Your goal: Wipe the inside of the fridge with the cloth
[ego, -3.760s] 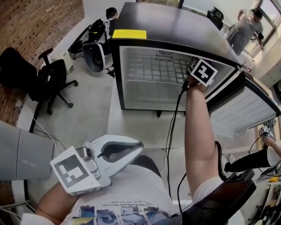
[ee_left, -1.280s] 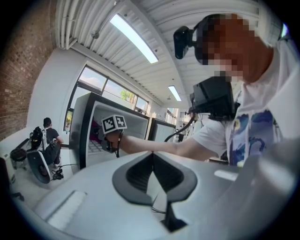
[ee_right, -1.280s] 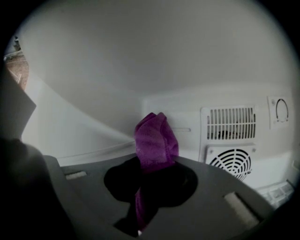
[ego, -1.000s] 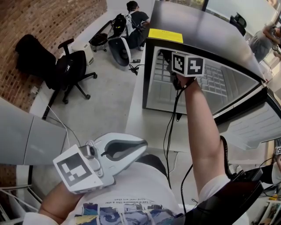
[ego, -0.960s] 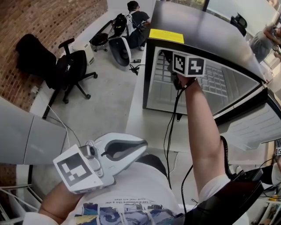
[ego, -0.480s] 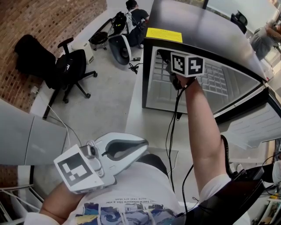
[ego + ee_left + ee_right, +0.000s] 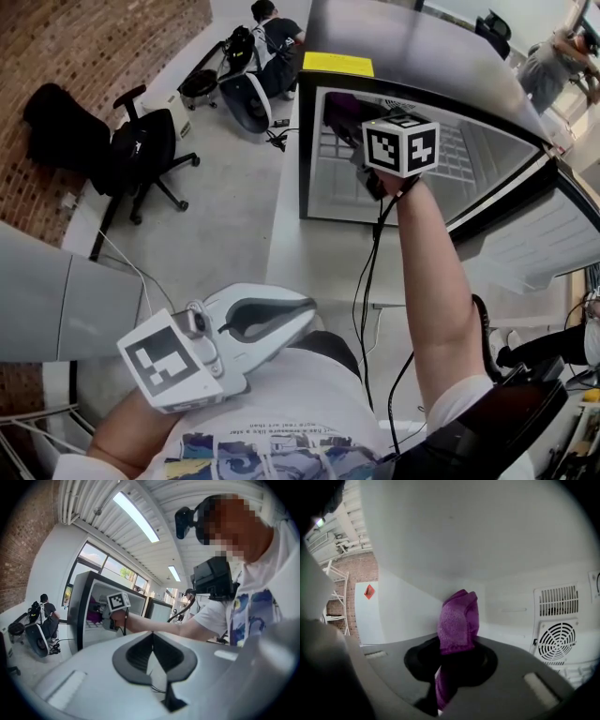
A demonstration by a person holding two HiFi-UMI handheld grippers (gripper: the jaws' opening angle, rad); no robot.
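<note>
Two grippers in play. Pinches purple cloth (image 7: 458,620) tight in right gripper (image 7: 457,660) fingers, inside fridge (image 7: 412,56) at 12 o'clock; long axis running from fingers toward 12, by inner wall, contact unclear. Holds left gripper (image 7: 281,323) closed, empty, at 7 o'clock, well apart.

Cloth (image 7: 458,618) lower end lost between right hand-held gripper (image 7: 456,649) jaws — fridge door (image 7: 555,234) cut by frame edge.

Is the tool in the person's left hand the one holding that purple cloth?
No, the left gripper is shut on nothing; the purple cloth sits clamped in the right gripper.
</note>
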